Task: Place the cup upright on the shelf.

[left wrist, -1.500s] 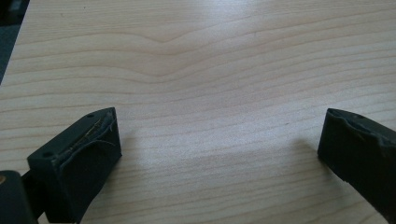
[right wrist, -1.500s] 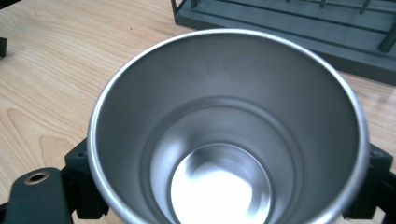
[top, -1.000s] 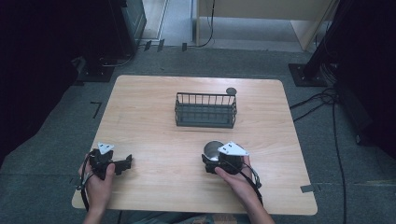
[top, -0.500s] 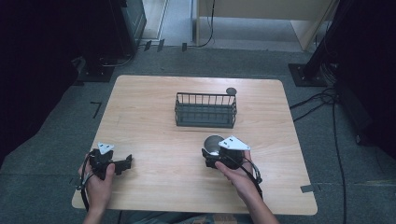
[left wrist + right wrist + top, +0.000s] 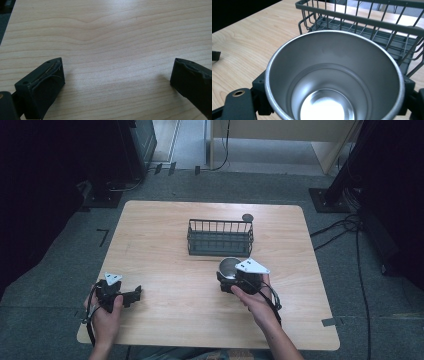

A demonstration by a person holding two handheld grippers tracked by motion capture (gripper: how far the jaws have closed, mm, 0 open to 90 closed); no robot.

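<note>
The right gripper (image 5: 231, 279) sits right of the table's middle, held in the person's right hand (image 5: 255, 296), and its 2 jaws pinch a steel cup (image 5: 229, 266) from either side. In the right gripper view the cup (image 5: 334, 77) opens toward the camera, showing a shiny bottom and a bright rim, with a black jaw pressed against each side of its wall. The cup is just near of the wire basket (image 5: 220, 237), close to the basket's right end; whether the 2 touch cannot be told. The basket (image 5: 372, 22) is dark, rectangular and made of thin bars, and it stands on the far half of the wooden table (image 5: 165, 245). A small dark round thing (image 5: 247, 217) lies just beyond the basket's far right corner.

The left gripper (image 5: 134, 295) is at the near left of the table, well apart from the cup and the basket, held in the person's left hand (image 5: 106, 312). In the left gripper view its 2 jaws stand spread wide with nothing between them, low over the bare wood (image 5: 112, 50). A grey 3-cornered plate tops each gripper, and cables trail from both toward the near edge.
</note>
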